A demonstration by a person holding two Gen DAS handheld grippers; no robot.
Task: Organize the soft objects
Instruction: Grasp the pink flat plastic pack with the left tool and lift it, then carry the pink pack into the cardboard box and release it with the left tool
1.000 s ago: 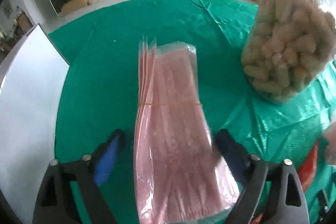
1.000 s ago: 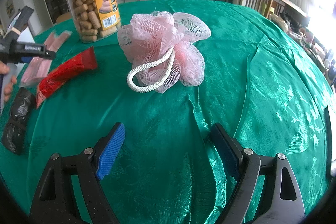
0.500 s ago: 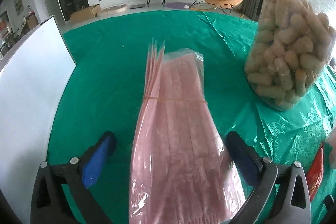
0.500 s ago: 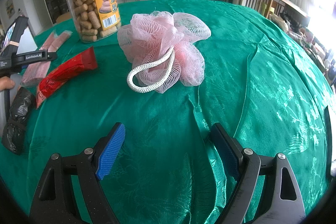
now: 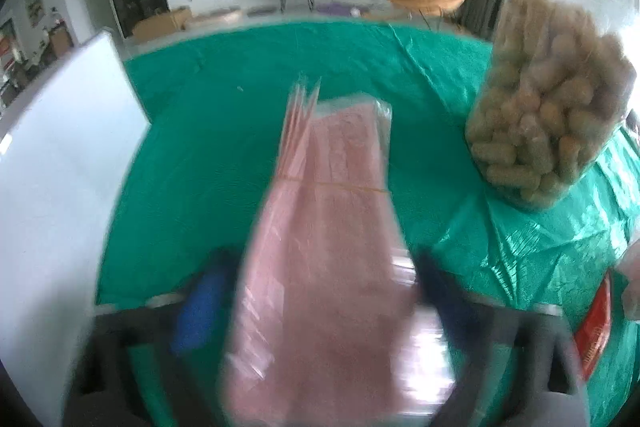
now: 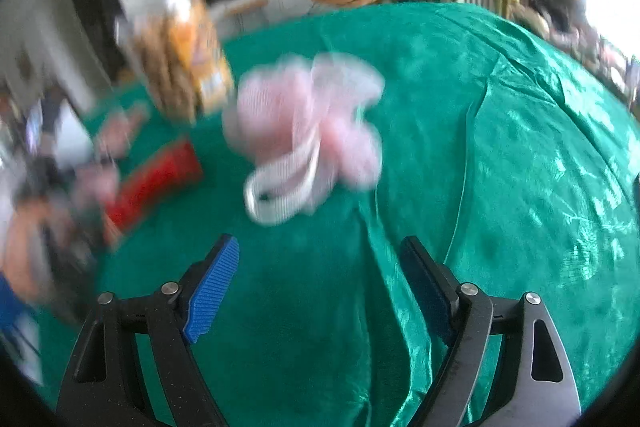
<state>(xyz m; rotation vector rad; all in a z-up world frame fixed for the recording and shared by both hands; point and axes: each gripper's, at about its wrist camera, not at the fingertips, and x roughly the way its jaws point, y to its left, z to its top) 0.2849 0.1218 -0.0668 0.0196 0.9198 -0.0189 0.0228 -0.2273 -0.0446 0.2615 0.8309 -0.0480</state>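
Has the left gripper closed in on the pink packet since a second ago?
Yes. The left gripper's jaws have just been closing: its pads now sit against the edges of the pink packet, which lies on the green cloth.

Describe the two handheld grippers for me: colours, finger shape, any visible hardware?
Right gripper: black angular arms with triangular cut-outs and silver pivot bolts, and ribbed blue pads on its fingers. Left gripper: badly blurred, but it shows the same black frame and a blue pad. No cables, markings or sleeves are visible.
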